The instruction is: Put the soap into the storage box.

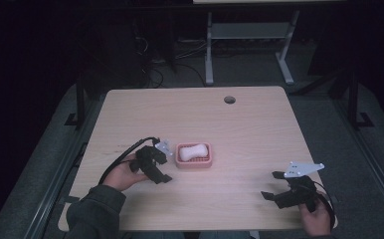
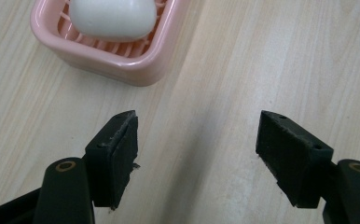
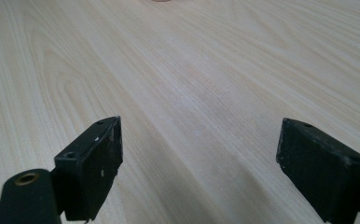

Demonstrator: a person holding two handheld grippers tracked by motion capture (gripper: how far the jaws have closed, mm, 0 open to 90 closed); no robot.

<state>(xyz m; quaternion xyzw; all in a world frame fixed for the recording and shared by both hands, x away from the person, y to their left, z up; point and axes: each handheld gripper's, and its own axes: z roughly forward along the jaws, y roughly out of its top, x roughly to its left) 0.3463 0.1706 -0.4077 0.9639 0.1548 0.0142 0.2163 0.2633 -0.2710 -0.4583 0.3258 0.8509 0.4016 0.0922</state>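
A pink soap dish (image 1: 195,162) sits near the middle of the wooden table, with a white bar of soap (image 1: 195,151) lying in it. In the left gripper view the dish (image 2: 122,60) and soap (image 2: 113,18) lie just ahead and to the left of the jaws. My left gripper (image 1: 167,169) is just left of the dish, open, with nothing between its pads; in its own view the gripper (image 2: 197,154) stands over bare wood. My right gripper (image 1: 272,185) rests near the front right of the table, open and empty, and its own view has the gripper (image 3: 199,158) above plain tabletop.
The light wooden table (image 1: 249,129) has a round cable hole (image 1: 229,99) near its far edge. Beyond the table, a white desk frame (image 1: 249,45) and cables stand on the dark floor. A sleeve (image 1: 93,209) comes in at the front left.
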